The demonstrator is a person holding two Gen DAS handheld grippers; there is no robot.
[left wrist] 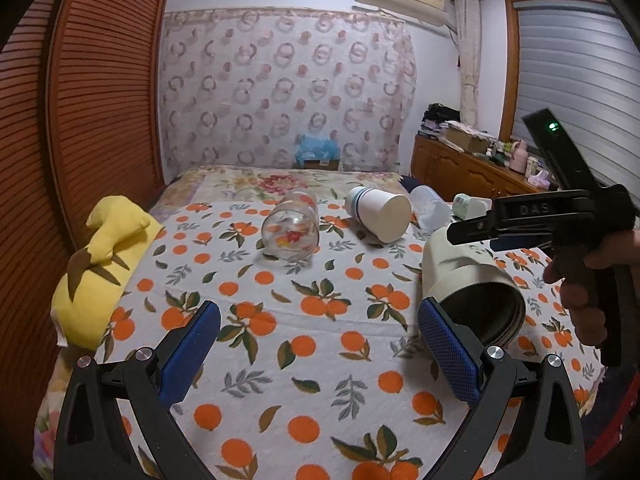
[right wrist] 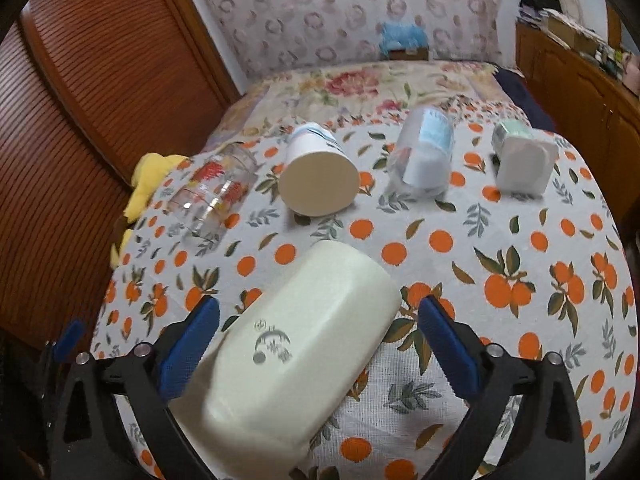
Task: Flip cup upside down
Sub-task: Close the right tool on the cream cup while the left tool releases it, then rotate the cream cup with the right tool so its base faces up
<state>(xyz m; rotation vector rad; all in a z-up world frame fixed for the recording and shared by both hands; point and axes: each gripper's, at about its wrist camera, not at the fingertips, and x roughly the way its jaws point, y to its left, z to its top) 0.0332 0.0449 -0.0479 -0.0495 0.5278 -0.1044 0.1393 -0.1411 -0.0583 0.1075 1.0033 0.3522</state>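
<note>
A cream ceramic cup (right wrist: 296, 340) lies on its side on the orange-print cloth, its base pointing away. It also shows in the left wrist view (left wrist: 464, 280), with its dark mouth facing the camera. My right gripper (right wrist: 320, 336) is open with the cup lying between its blue pads, not pinched. It shows from the side in the left wrist view (left wrist: 476, 236), just above the cup. My left gripper (left wrist: 320, 340) is open and empty above the cloth, left of the cup.
A clear printed glass (left wrist: 292, 228), a white paper cup (left wrist: 380, 212), a clear plastic cup (right wrist: 424, 160) and a small white-green cup (right wrist: 520, 160) lie on their sides behind. A yellow plush (left wrist: 96, 264) lies left. A wooden louvred wall (left wrist: 80, 120) stands left.
</note>
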